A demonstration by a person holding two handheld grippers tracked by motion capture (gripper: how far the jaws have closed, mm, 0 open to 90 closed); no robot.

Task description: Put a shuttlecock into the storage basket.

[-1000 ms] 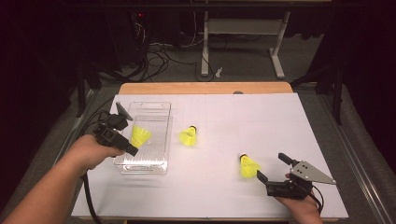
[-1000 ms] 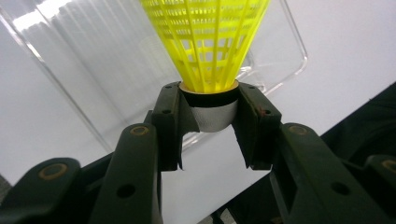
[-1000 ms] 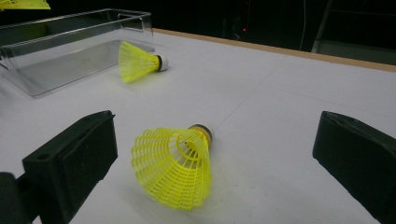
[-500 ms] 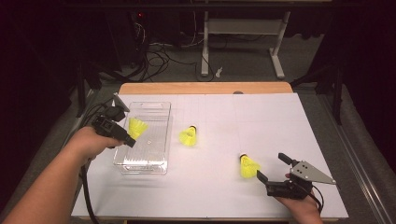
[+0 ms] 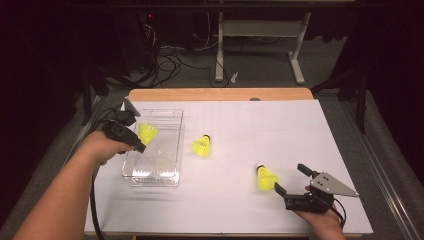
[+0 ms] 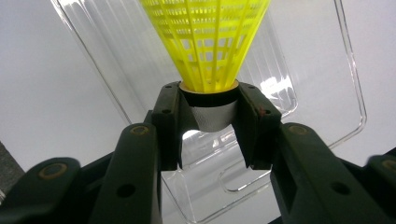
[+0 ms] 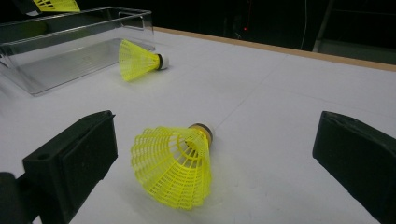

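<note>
So the left gripper is clamping a yellow shuttlecock by its white cork end, jaws squeezed in snug on both sides, and it's hanging over the near-left part of the clear plastic bin, skirt pointing away from the hand. The bin is sitting on the left side of the white table. The right gripper is resting down at the near right edge with its jaws spread wide, nothing in them. A second shuttlecock is lying on its side right in front of those open jaws, not touching them. A third shuttlecock is lying just beside the bin's right wall.
</note>
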